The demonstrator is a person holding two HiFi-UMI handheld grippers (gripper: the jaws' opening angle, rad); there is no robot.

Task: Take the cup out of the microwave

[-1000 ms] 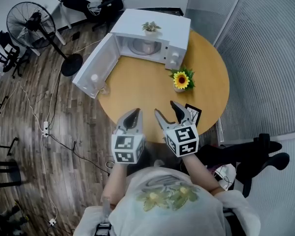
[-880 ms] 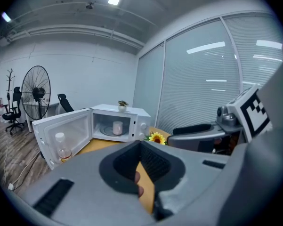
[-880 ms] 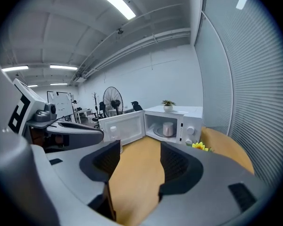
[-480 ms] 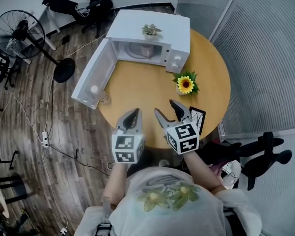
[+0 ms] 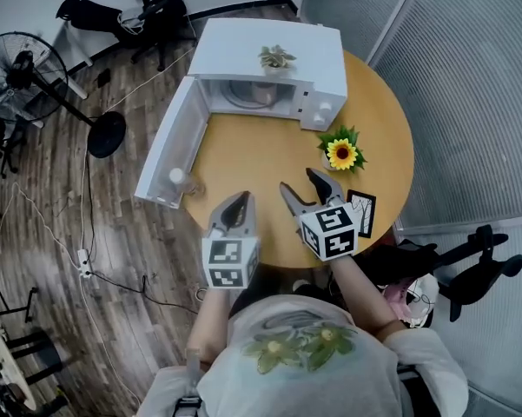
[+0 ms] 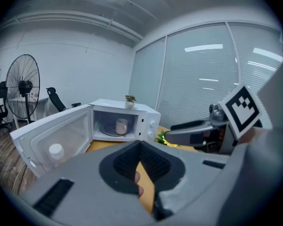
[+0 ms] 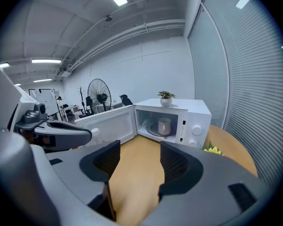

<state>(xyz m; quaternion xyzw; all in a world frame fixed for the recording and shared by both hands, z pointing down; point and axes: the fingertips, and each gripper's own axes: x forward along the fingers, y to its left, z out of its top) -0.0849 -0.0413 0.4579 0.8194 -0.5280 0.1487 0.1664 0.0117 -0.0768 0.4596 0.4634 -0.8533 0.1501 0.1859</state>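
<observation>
A pale cup (image 5: 262, 94) stands on the turntable inside the white microwave (image 5: 317, 55) at the table's far side. Its door (image 5: 169, 142) hangs wide open to the left. The cup also shows upright in the left gripper view (image 6: 121, 125) and the right gripper view (image 7: 165, 126). My left gripper (image 5: 236, 208) hovers over the near table edge, shut and holding nothing. Beside it my right gripper (image 5: 302, 189) is open and empty. Both are far short of the microwave and point toward it. The left gripper (image 6: 140, 145) has its pads meeting; the right gripper (image 7: 135, 152) shows a wide gap.
The round wooden table (image 5: 261, 159) carries a potted sunflower (image 5: 342, 154) right of centre and a black card (image 5: 363, 212) at the near right. A small plant (image 5: 276, 57) sits on the microwave. A white-capped bottle (image 5: 178, 178) stands by the door. A fan (image 5: 26, 68) stands on the floor at left.
The head view has shifted, so the microwave and table sit slightly lower and more to the right. Both grippers hold about the same place, jaws unchanged.
</observation>
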